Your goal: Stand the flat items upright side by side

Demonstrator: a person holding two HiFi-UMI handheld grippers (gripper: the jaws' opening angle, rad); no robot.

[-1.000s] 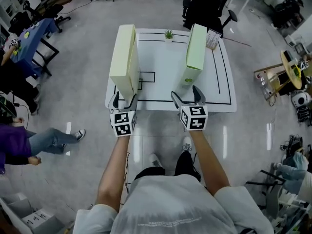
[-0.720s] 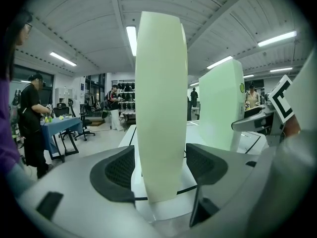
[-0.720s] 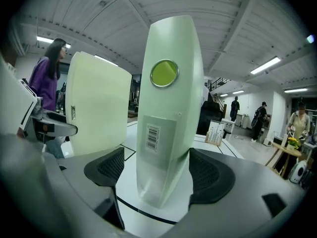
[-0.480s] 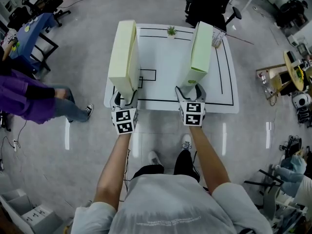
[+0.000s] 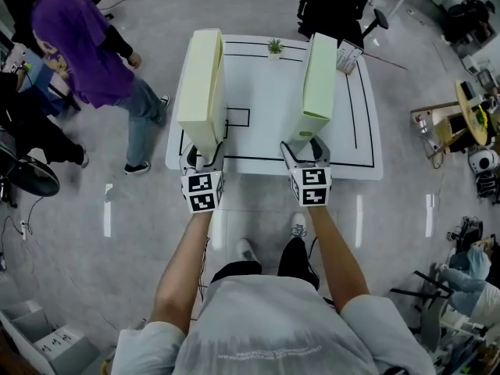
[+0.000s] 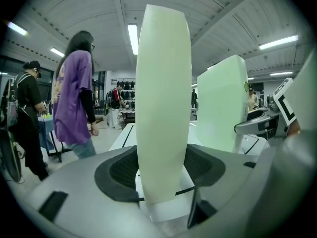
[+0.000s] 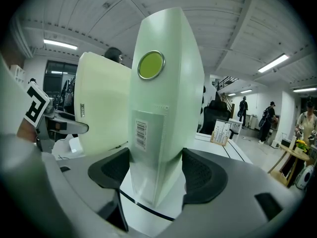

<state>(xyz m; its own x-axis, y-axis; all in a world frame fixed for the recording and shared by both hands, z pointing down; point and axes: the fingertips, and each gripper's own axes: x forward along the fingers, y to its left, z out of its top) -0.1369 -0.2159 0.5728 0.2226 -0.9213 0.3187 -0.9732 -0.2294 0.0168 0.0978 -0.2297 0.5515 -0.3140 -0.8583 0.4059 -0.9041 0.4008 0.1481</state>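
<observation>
Purple-topped person (image 5: 82,41) nr table (image 5: 266,108), plant (image 5: 274,48) btwn yellow box (image 5: 201,84) & green box (image 5: 319,73).

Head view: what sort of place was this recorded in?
Probably an open lab or workshop-style office: a white table marked with black lines, a black office chair behind it, a cluttered workbench at right, and a person walking past.

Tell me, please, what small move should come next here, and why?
Probably slide the green box toward the cream box: both stand upright but far apart, and the jaws of the right gripper and left gripper have just been closing on their near edges.
</observation>
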